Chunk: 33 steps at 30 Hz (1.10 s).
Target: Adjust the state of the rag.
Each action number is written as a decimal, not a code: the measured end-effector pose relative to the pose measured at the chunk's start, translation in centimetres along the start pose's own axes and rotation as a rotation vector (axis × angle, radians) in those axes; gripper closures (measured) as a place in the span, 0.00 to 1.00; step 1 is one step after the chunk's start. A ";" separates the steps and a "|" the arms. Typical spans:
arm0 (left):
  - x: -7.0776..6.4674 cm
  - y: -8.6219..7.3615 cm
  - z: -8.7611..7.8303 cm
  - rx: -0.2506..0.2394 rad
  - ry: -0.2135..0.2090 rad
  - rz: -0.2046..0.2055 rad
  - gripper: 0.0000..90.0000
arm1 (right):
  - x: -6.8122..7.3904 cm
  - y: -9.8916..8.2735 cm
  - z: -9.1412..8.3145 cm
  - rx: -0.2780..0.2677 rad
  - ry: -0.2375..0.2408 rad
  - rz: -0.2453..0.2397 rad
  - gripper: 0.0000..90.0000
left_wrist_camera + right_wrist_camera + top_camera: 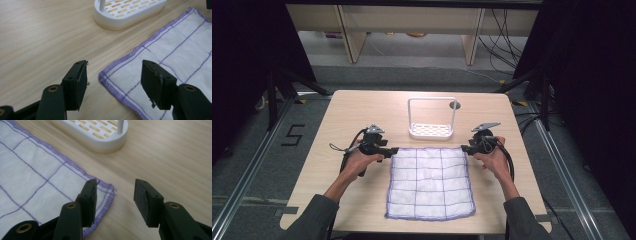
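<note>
At the near edge of the high view, two sleeved forearms are seen coming in, each hand wrapped around a tool. A white cloth (430, 183) with a purple grid and purple stitched hem is spread flat on the wooden tabletop (337, 115), its near edge close to the person's side and its far edge lying between the two hands.

The left tool (390, 150) is held at the cloth's far left corner. In the left gripper view its jaws are seen spread apart with nothing pinched: one jaw stands over bare wood, the other over the cloth (175, 47), and the hemmed corner lies on the tabletop (37, 32) between them, not pressed by either pad.

The right tool (465, 148) is held at the cloth's far right corner. In the right gripper view its jaws are likewise spread, with nothing gripped; one jaw is over the corner of the cloth (32, 175), the other over bare tabletop (175, 152).

Just beyond the cloth's far edge, a white rack (431, 120) is stood upright, made of a slotted oval base and a tall wire frame. Its base (130, 11) is seen near the cloth but apart from it in both gripper views. Farther off, beyond the tabletop, a grey floor and pale furniture legs are seen.
</note>
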<state>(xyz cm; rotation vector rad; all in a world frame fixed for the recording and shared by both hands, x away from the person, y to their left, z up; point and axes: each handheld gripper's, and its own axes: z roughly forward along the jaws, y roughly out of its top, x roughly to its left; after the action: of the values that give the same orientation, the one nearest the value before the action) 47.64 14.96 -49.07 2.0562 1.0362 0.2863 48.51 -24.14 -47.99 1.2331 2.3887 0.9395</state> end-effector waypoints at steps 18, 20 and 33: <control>0.8 0.0 2.3 0.050 0.014 -0.002 0.46 | 0.3 0.4 2.4 0.063 0.027 -0.010 0.60; 0.8 0.0 2.4 0.063 0.007 0.012 0.50 | 0.3 0.3 2.6 0.062 0.017 -0.015 0.60; -0.2 -0.5 3.0 0.032 0.007 0.045 0.91 | 0.6 0.1 2.6 0.068 0.043 0.018 0.81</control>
<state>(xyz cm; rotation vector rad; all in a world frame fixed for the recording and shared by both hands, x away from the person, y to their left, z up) 48.76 13.31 -51.40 2.1103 1.0056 0.3017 49.61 -22.54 -49.81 1.2730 2.4661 0.9058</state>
